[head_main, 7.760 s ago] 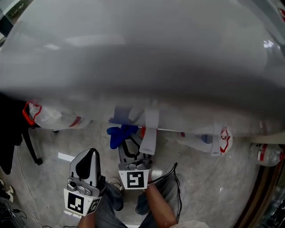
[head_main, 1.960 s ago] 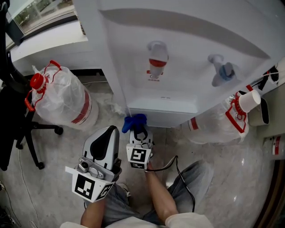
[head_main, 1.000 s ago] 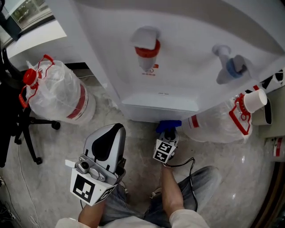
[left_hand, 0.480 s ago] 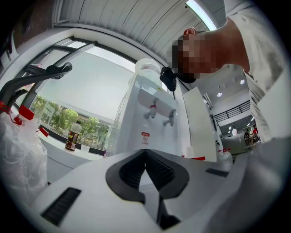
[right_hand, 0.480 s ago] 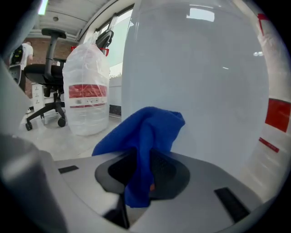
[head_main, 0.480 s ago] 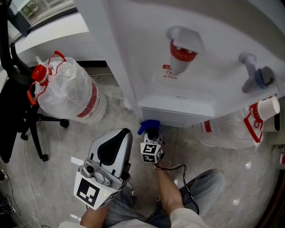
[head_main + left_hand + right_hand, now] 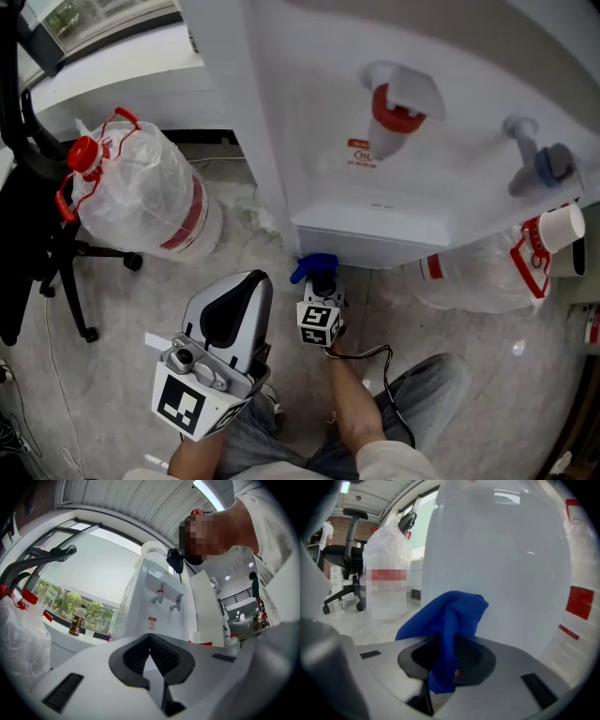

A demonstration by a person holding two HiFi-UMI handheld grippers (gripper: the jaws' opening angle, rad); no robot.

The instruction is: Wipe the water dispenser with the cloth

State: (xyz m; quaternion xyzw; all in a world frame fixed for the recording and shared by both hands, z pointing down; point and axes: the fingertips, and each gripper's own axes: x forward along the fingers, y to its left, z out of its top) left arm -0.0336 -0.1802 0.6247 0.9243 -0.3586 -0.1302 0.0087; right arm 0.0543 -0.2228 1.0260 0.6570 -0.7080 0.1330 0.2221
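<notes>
The white water dispenser [image 7: 375,178] fills the upper head view, with a red tap [image 7: 395,106], a blue tap [image 7: 547,165] and a drip tray ledge [image 7: 370,234]. Just below that ledge's left end my right gripper [image 7: 317,278] is shut on a blue cloth [image 7: 312,266]. In the right gripper view the cloth [image 7: 451,620] bunches up out of the jaws of the right gripper [image 7: 447,654], against the dispenser's white front [image 7: 501,569]. My left gripper [image 7: 242,284] hangs lower left, away from the dispenser. The left gripper [image 7: 150,639] is shut and holds nothing.
A bagged water jug [image 7: 150,202] with a red cap [image 7: 82,150] lies on the floor at left, beside an office chair's base [image 7: 66,272]. Another bagged jug [image 7: 478,277] and a paper cup [image 7: 562,225] are at right. The person's legs [image 7: 403,412] are below.
Over the last second the right gripper carried the cloth leftward along the dispenser's lower front, from under the tray's middle to its left end. It barely moved in the last half second. The left gripper stayed put.
</notes>
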